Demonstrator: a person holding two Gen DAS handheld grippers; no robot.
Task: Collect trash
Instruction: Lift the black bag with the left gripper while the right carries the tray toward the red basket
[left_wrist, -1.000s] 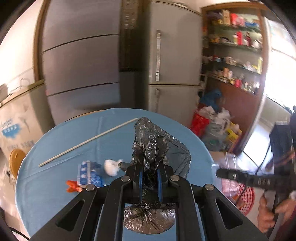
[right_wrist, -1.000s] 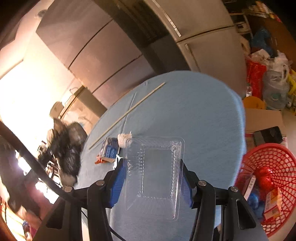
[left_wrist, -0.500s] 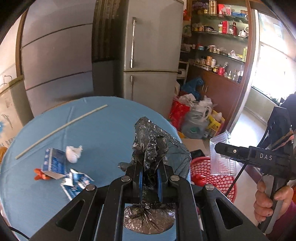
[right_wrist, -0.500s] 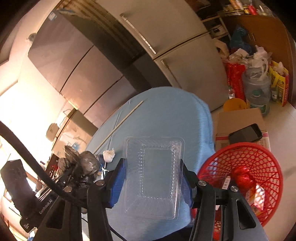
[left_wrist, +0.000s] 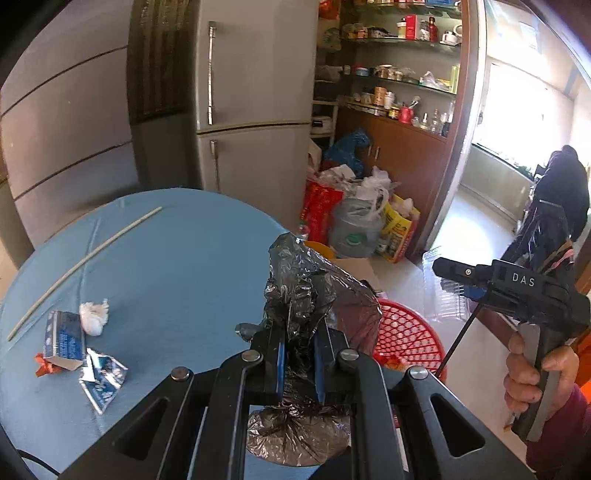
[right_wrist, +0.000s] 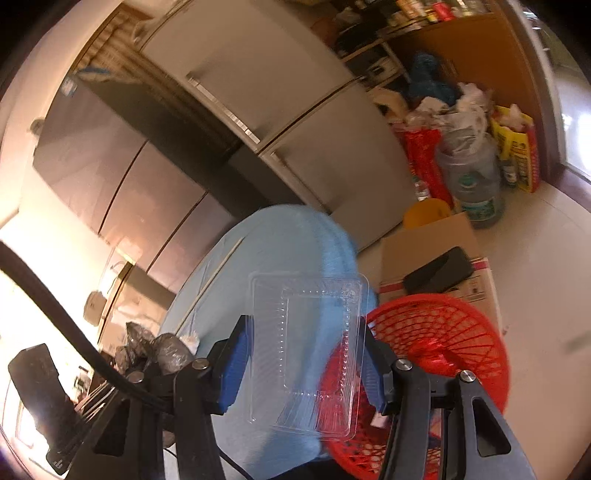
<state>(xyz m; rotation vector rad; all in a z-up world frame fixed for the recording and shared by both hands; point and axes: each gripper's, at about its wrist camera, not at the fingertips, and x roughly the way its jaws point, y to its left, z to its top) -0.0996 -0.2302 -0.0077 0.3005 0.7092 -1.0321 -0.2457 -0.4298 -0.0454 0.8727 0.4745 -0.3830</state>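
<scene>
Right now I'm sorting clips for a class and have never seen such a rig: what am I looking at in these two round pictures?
A person holds a two-finger gripper in each hand; a fisheye camera on each looks along its fingers. The left camera shows the left gripper clamped on a crumpled black plastic bag. The right gripper holds a clear plastic tray near a red basket on the floor. On the blue table lie a long thin stick, a small blue carton, a white paper wad and a torn wrapper.
</scene>
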